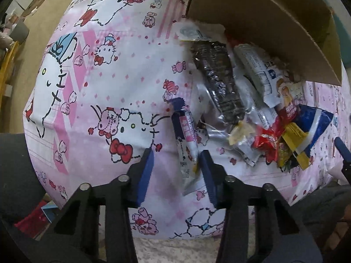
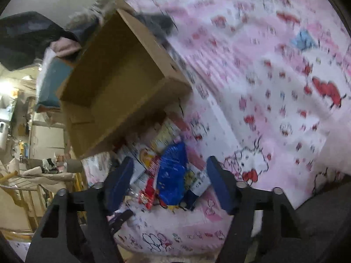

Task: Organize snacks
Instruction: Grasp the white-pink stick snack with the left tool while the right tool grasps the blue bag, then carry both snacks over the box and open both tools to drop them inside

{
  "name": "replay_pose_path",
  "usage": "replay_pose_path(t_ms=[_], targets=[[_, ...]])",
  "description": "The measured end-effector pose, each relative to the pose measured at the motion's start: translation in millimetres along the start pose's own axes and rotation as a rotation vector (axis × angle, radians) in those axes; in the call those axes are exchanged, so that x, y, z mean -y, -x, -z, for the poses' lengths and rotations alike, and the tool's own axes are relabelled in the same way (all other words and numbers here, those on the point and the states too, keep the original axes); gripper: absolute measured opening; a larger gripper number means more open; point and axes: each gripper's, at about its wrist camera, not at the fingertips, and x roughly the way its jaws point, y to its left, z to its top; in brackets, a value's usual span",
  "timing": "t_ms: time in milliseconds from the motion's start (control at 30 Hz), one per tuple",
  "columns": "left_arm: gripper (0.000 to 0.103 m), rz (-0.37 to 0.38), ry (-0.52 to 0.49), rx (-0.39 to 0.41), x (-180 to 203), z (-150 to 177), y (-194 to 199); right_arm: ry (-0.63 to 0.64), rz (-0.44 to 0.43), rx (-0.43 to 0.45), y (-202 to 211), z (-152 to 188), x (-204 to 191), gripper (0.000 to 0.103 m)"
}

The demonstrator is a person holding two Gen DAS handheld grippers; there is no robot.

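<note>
Left wrist view shows the left gripper (image 1: 176, 171) spread wide, holding nothing, its jaws straddling a purple-and-white candy stick (image 1: 186, 140); further right, roughly seven loose snacks (image 1: 252, 109) lie heaped on the tablecloth (image 1: 98, 76) against one cardboard box (image 1: 263, 22). That box looks empty, so sorting seems barely begun. The right gripper (image 2: 170, 179) hangs open over the blue packet (image 2: 172, 175), holding nothing.

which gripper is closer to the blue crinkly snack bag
Right. The right gripper hangs over the pile with the blue crinkly snack bag framed between its open jaws. The left gripper sits off at the pile's other edge, by a white-and-purple candy wrapper.
</note>
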Motion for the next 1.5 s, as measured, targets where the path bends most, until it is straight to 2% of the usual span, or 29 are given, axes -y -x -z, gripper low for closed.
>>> replay_pose_path(t_ms=[33, 67, 100, 267, 367, 433, 533, 600, 733, 800, 900, 1067, 1333, 1500], targets=[[0.026, -0.012, 0.006, -0.001, -1, 1, -1, -0.002, 0.005, -0.018, -6, 0, -1, 0.068], [0.017, -0.014, 0.008, -0.001, -1, -1, -4, -0.003, 0.008, -0.035, -11, 0, -2, 0.068], [0.015, -0.010, 0.007, -0.002, -2, 0, -5, 0.001, 0.020, -0.053, -18, 0, -5, 0.068], [0.013, -0.004, 0.002, 0.007, -8, 1, -2, 0.037, 0.087, -0.129, -55, 4, -17, 0.066], [0.013, -0.007, 0.015, 0.010, -17, -2, 3, 0.080, 0.148, -0.146, -66, 9, -25, 0.050], [0.013, 0.003, 0.046, 0.008, -28, -2, 7, 0.097, 0.168, -0.131, -69, 12, -25, 0.047], [0.013, 0.004, 0.084, 0.026, -43, -6, 14, 0.126, 0.178, -0.106, -63, 15, -29, 0.037], [0.013, 0.010, 0.088, 0.045, -47, -8, 21, 0.107, 0.140, -0.081, -51, 16, -28, 0.030], [0.013, 0.023, 0.086, 0.110, -52, -11, 45, 0.071, 0.032, -0.015, -15, 15, -23, 0.029], [0.013, 0.022, 0.081, 0.146, -52, -16, 59, 0.079, 0.022, 0.039, 4, 11, -24, 0.029], [0.013, 0.039, 0.079, 0.194, -51, -28, 78, 0.093, -0.038, 0.104, 31, 6, -22, 0.029], [0.013, 0.068, 0.028, 0.293, -24, -41, 110, 0.135, -0.113, 0.213, 65, -6, -28, 0.029], [0.013, 0.075, -0.177, 0.437, 37, -88, 143, 0.184, -0.162, 0.307, 74, -33, -45, 0.029], [0.013, 0.086, -0.237, 0.470, 61, -116, 153, 0.177, -0.181, 0.324, 63, -59, -55, 0.029]])
